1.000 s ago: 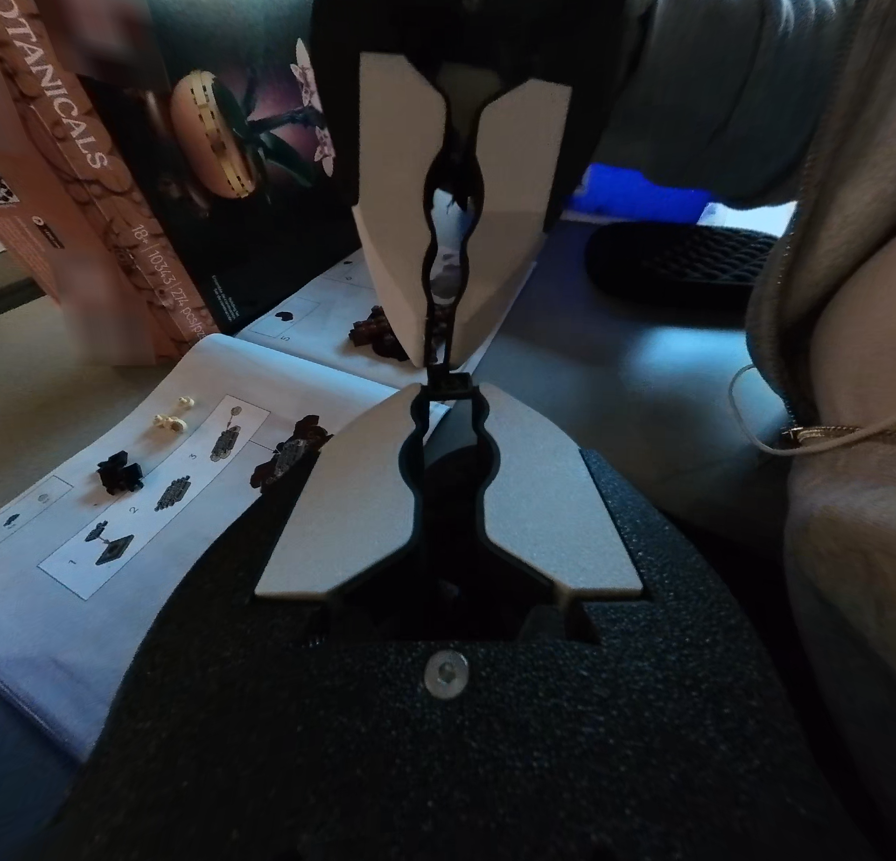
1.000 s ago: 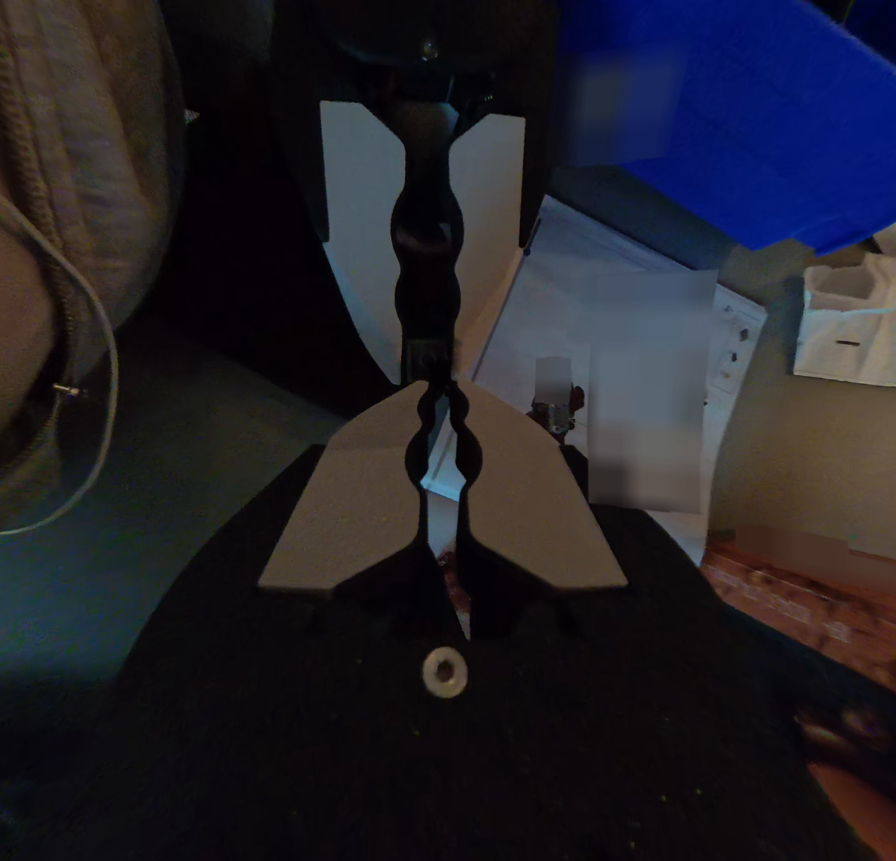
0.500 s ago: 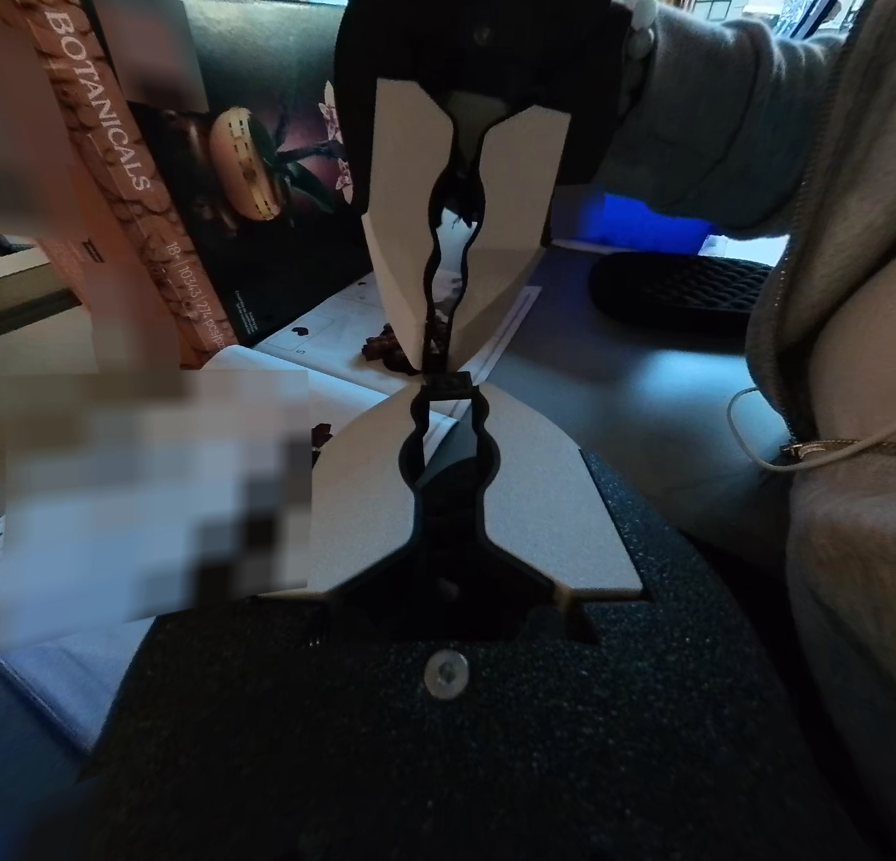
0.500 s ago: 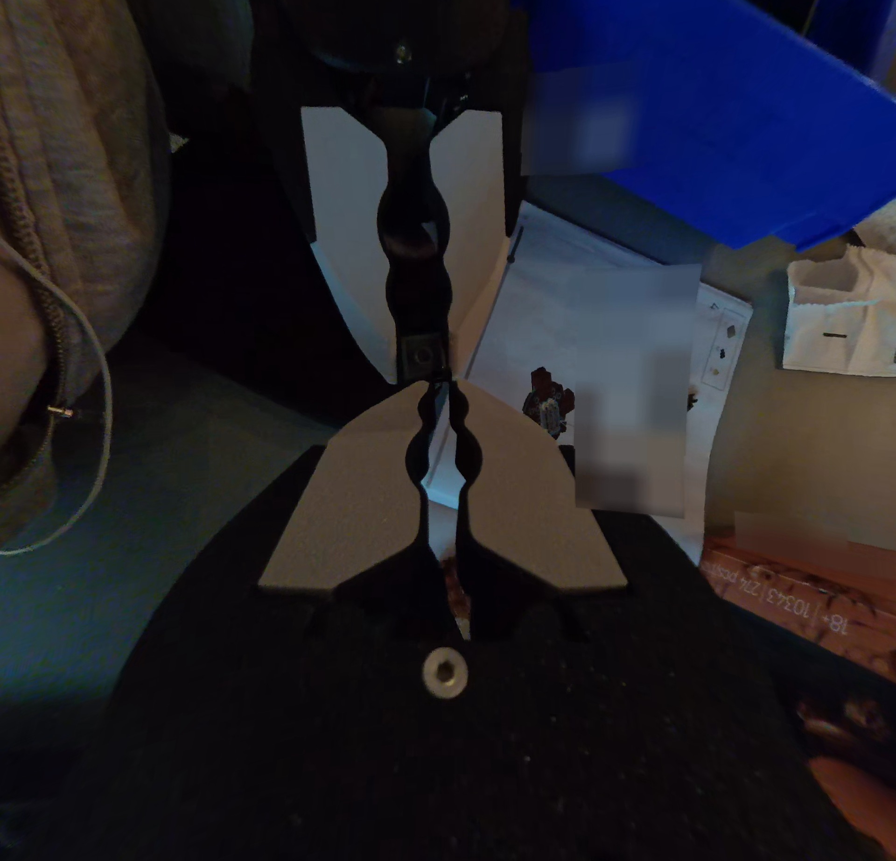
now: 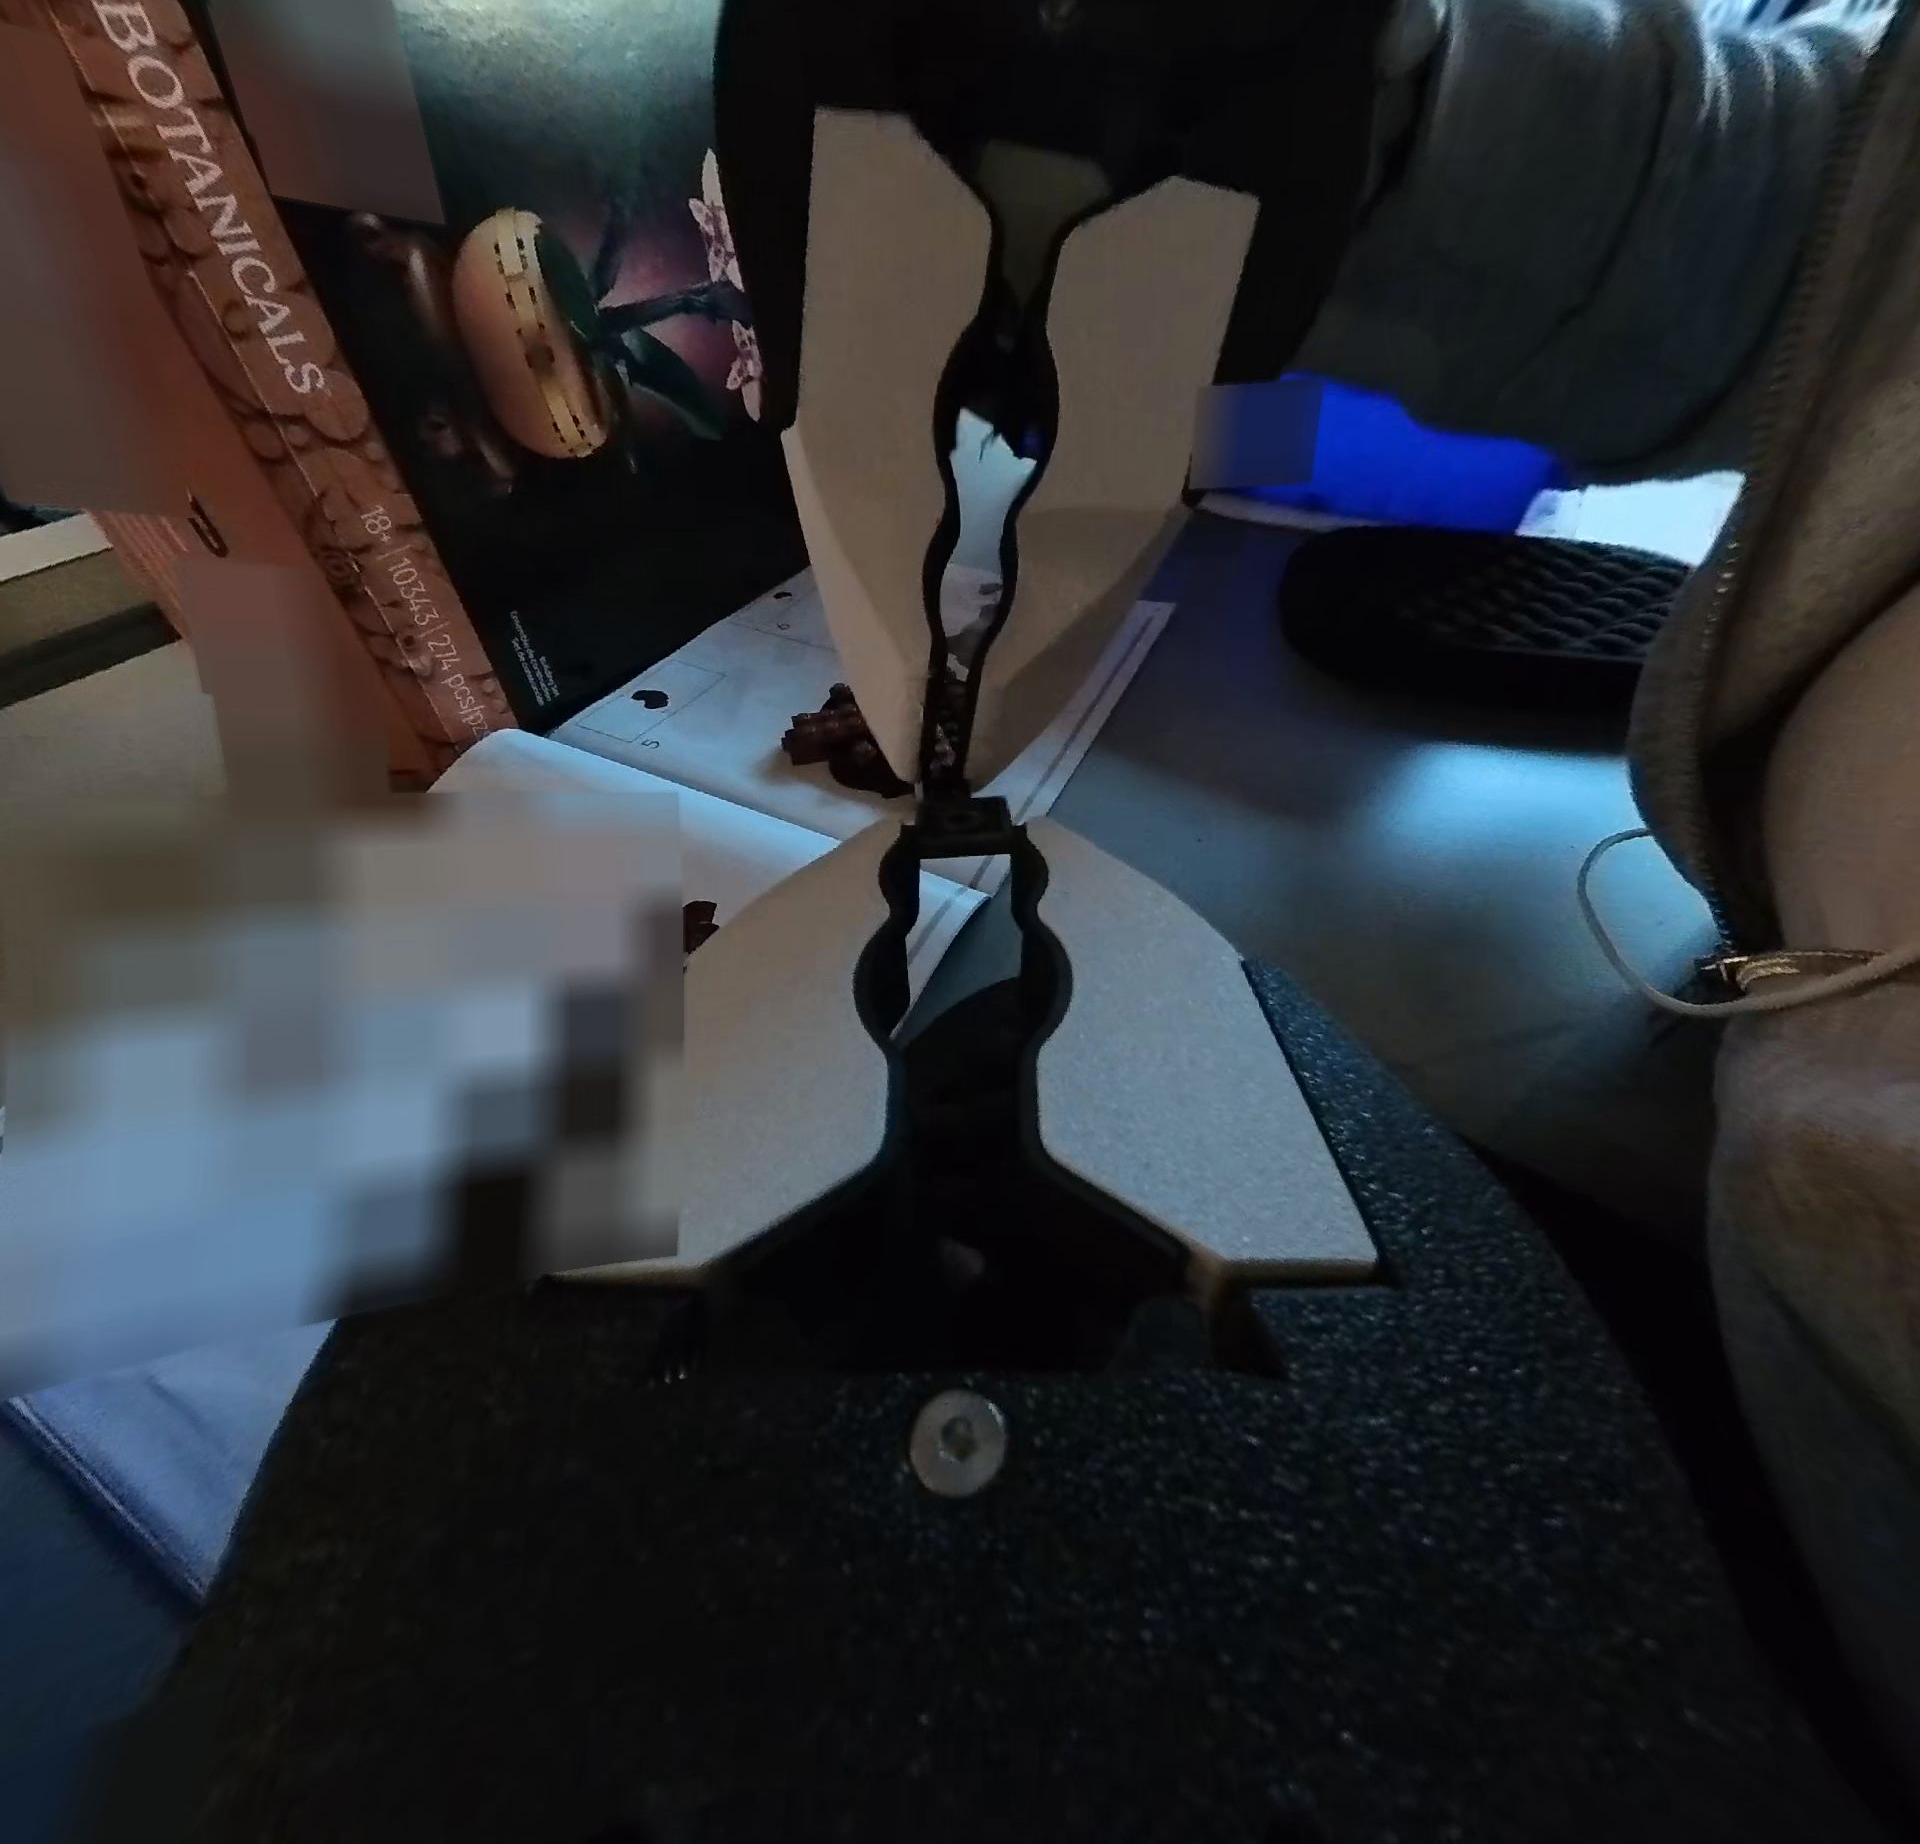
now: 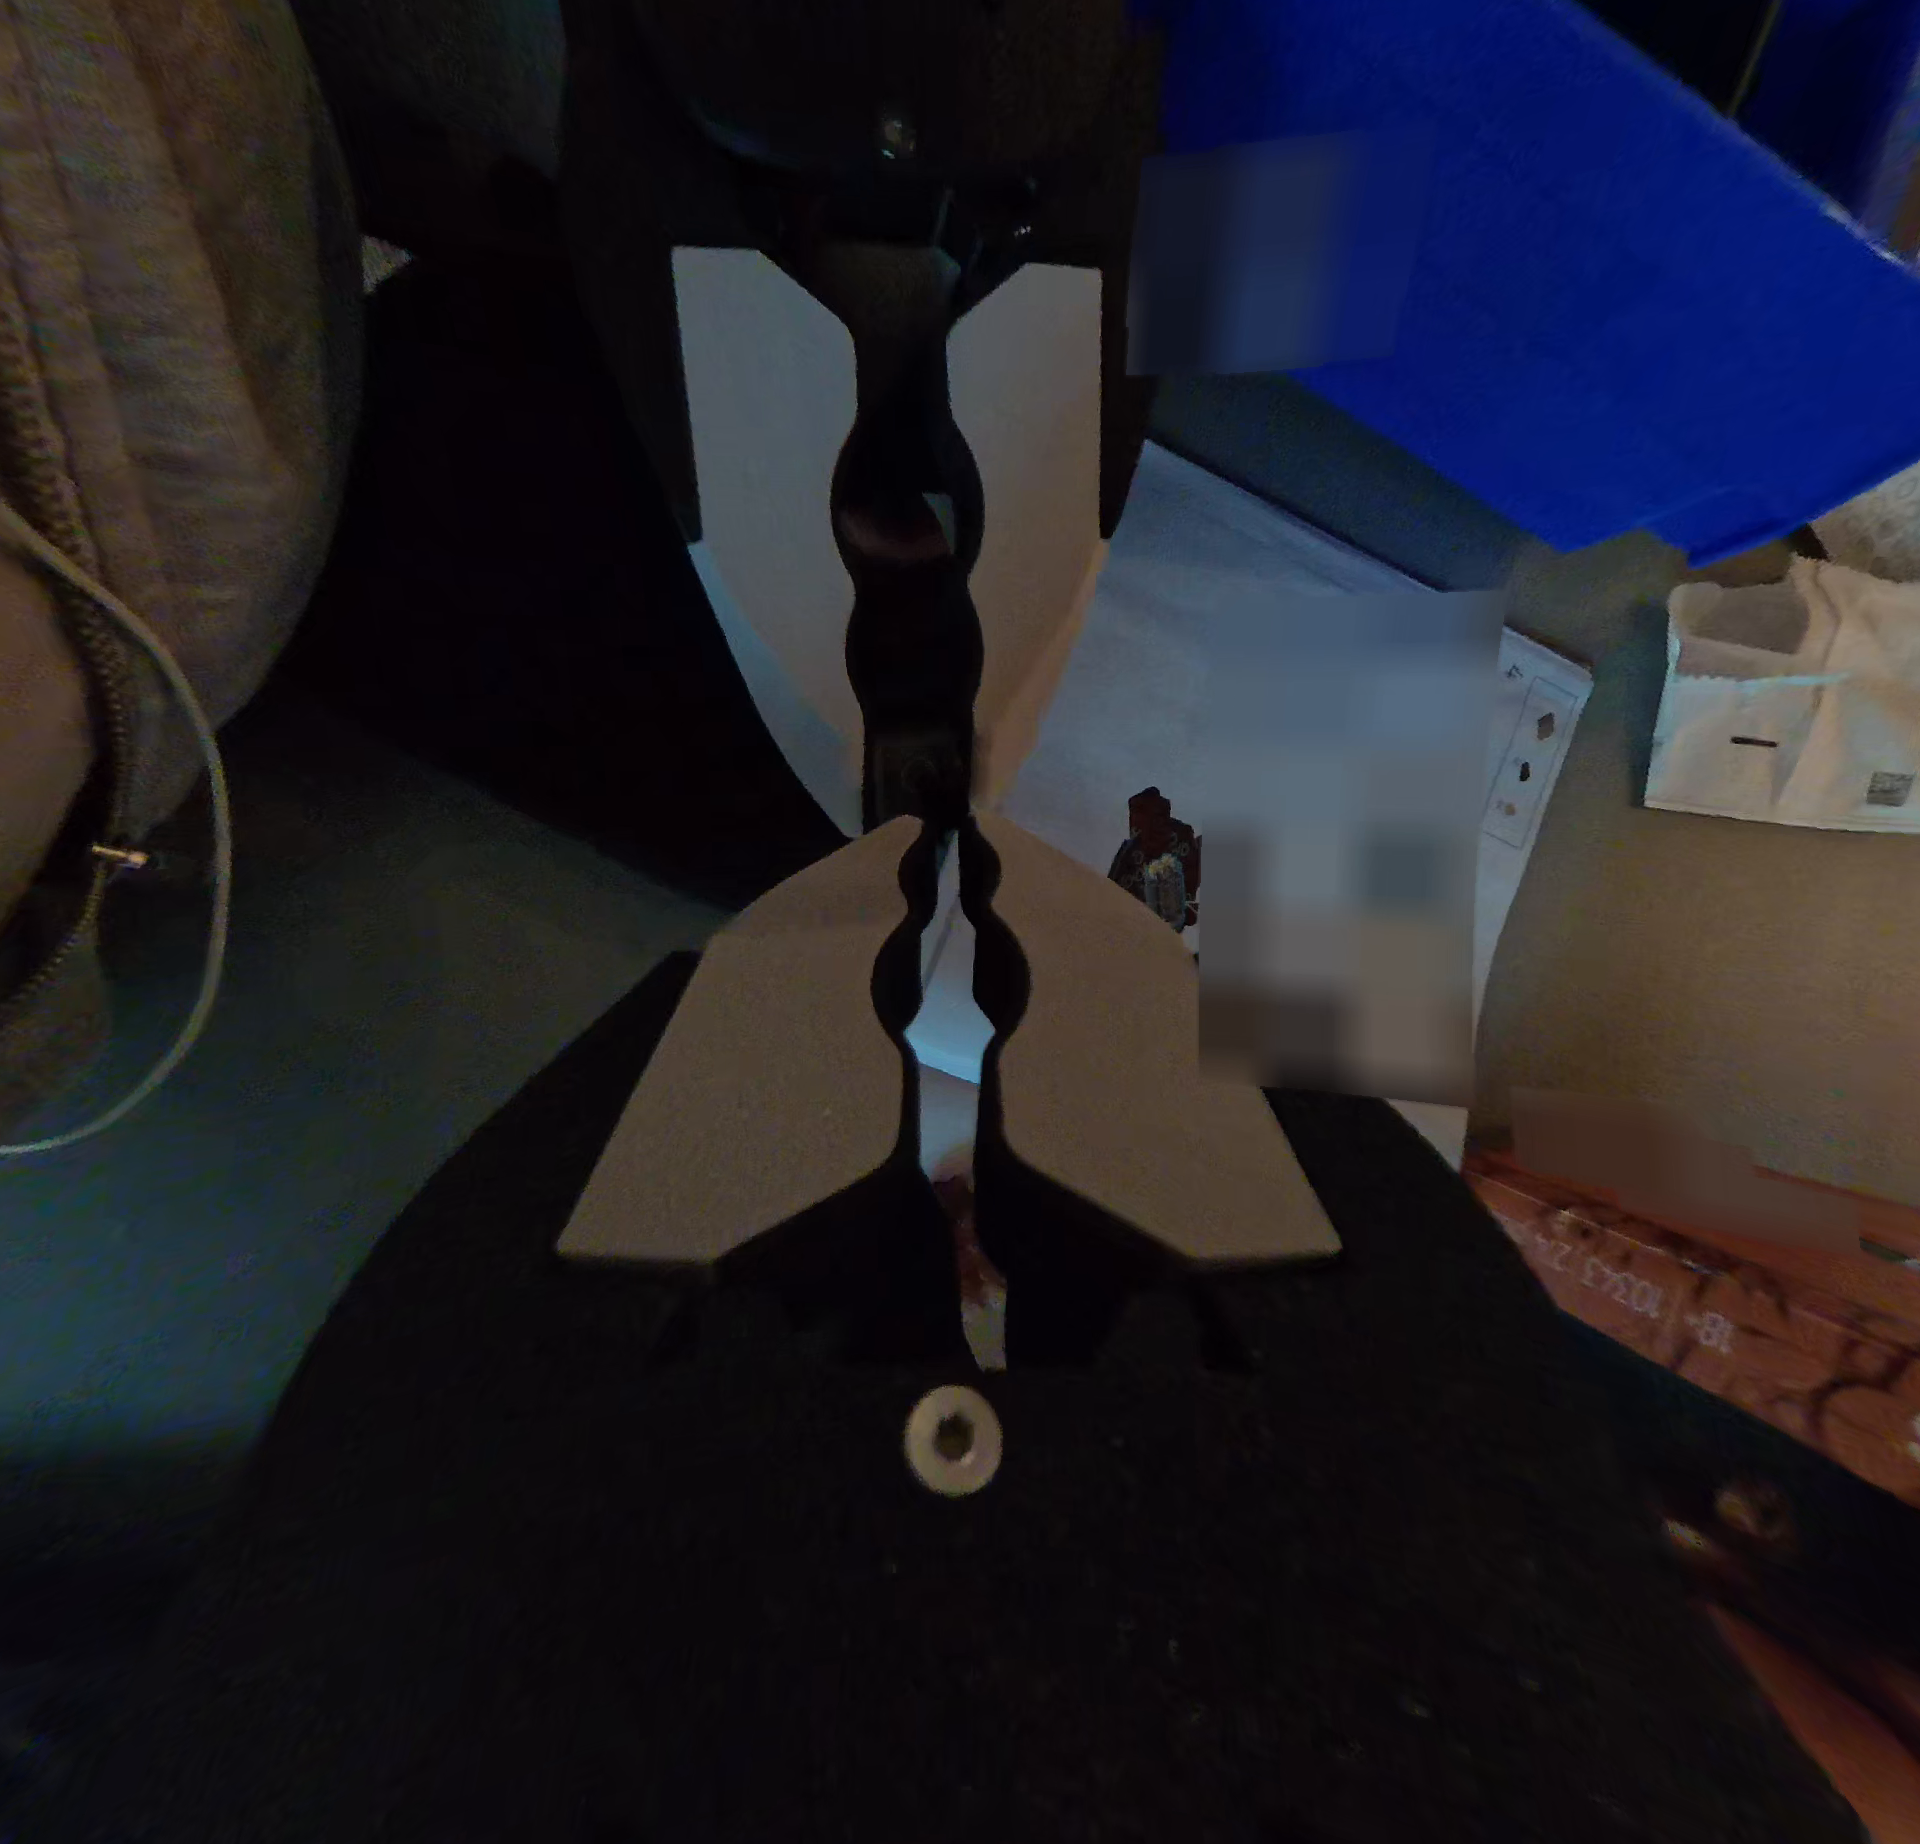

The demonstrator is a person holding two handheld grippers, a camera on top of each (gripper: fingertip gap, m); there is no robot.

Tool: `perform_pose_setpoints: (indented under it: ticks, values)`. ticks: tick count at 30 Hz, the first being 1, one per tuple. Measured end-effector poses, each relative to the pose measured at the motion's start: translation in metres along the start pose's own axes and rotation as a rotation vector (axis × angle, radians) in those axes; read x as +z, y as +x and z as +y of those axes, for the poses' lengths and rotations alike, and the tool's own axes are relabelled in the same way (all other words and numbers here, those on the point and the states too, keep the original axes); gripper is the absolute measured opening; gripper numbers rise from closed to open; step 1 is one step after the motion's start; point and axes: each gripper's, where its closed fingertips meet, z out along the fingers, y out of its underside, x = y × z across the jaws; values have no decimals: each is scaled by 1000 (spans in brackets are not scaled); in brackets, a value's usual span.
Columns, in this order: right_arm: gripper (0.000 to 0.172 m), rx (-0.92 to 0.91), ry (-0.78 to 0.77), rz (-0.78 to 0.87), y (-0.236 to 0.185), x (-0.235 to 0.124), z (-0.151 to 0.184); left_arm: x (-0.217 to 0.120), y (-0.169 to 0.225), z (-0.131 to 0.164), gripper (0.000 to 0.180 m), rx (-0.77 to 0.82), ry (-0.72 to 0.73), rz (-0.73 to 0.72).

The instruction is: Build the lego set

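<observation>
Above the open instruction booklet, left gripper pinches a small flat black plate crosswise at its tips, while right gripper, opposite and tip-to-tip, is closed on a thin dark piece touching that plate.

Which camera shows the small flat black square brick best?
The left wrist view: the small flat black square brick shows lit, pinched at the left gripper tips. In the right wrist view it is only a dark shape in shadow.
</observation>
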Motion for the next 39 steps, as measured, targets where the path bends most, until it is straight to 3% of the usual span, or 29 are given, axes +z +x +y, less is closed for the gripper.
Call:
perform_pose_setpoints:
  ticks: [7,39]
  values:
    - [3,-44,-72,28,3,-1,-1,-1,-2,-3,16,0,22,-14]
    - [5,-41,-65,59,10,-8,-15,-6,-10,-13,17,13,115,-70]
